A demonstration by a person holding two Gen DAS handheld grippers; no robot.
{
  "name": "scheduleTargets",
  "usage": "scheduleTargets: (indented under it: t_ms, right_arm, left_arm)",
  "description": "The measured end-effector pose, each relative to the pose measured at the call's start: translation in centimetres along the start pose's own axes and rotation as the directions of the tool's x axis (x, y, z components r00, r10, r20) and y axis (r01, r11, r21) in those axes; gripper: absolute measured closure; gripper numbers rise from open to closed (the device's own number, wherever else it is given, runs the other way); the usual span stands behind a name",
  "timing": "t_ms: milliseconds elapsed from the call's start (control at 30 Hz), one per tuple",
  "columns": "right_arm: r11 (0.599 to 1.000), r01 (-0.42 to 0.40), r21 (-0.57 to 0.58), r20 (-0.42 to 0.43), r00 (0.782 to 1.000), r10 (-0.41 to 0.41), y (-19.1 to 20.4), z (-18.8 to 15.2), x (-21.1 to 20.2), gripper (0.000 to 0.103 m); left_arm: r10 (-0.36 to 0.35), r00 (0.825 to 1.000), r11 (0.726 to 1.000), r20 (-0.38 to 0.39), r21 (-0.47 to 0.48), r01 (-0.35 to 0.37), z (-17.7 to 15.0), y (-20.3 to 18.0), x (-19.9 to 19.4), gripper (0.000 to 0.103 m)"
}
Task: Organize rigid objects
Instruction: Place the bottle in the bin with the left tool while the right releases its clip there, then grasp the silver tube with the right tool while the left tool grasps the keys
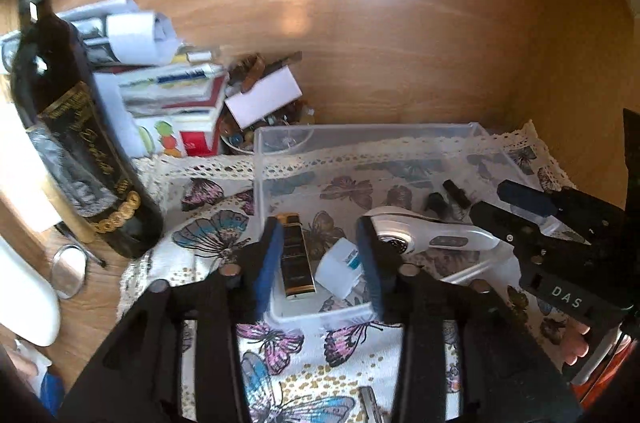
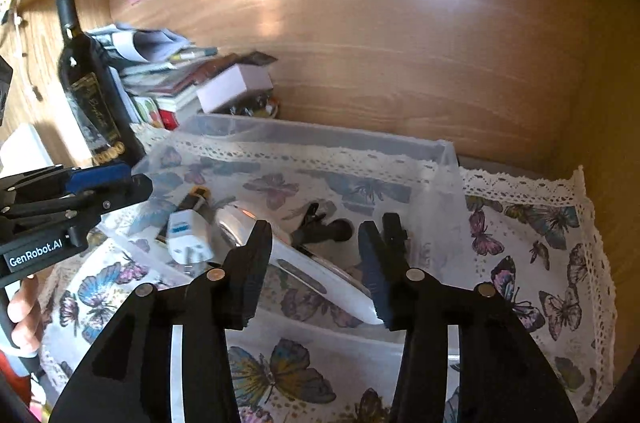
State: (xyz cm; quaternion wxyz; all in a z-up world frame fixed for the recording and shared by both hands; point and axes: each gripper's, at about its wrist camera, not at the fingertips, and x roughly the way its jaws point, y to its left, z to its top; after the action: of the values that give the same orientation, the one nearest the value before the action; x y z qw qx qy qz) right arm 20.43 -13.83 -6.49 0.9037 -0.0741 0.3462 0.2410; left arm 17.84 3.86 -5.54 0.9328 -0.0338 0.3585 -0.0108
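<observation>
White device (image 2: 320,275) btwn right gripper (image 2: 316,263) fingers, untouched.

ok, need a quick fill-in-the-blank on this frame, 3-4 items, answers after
1. The white plug adapter lies inside the clear plastic ____.
2. The dark wine bottle stands ____ on the shelf, left of the bin.
3. The cloth under the bin is printed with ____.
4. Both the left hand-held gripper and right hand-held gripper have their jaws ____.

Answers: bin; upright; butterflies; open
</observation>
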Motion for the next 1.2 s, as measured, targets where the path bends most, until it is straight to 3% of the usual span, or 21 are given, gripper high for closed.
scheduleTargets:
  t_ms: [167, 367, 733, 1067, 1200]
  right_arm:
    - [1.000, -0.024, -0.009, 0.052, 0.998, 0.025, 0.8, -0.2, -3.1, 0.053]
    - [0.998, -0.038, -0.055, 0.082, 0.996, 0.042, 2.6, -1.8, -6.1, 0.052]
    - [0.988, -0.120, -0.098, -0.033, 0.993, 0.117, 6.8, -7.2, -5.6, 0.052]
    - [0.950, -0.281, -0.137, -0.191, 0.948, 0.253, 10.3, -11.4, -4.0, 0.052]
    - [0.951, -0.246, -0.187, -0.193, 0.958, 0.210, 10.6, -12.6, -3.9, 0.076]
  left_arm:
    - [0.006, 0.998, 1.000, 0.057, 0.007, -0.006, -0.6, 0.0, -3.0, 0.030]
    - [0.023, 0.997, 0.999, 0.080, 0.030, -0.026, -2.6, -0.2, -5.4, 0.010]
    - [0.087, 0.996, 0.994, 0.006, 0.058, -0.088, -8.9, 0.9, -6.6, 0.007]
    - [0.121, 0.991, 0.993, -0.051, 0.006, -0.121, -11.9, 3.3, -6.9, 0.007]
    - [0.102, 0.993, 0.994, -0.063, -0.024, -0.104, -12.1, 3.9, -7.1, 0.007]
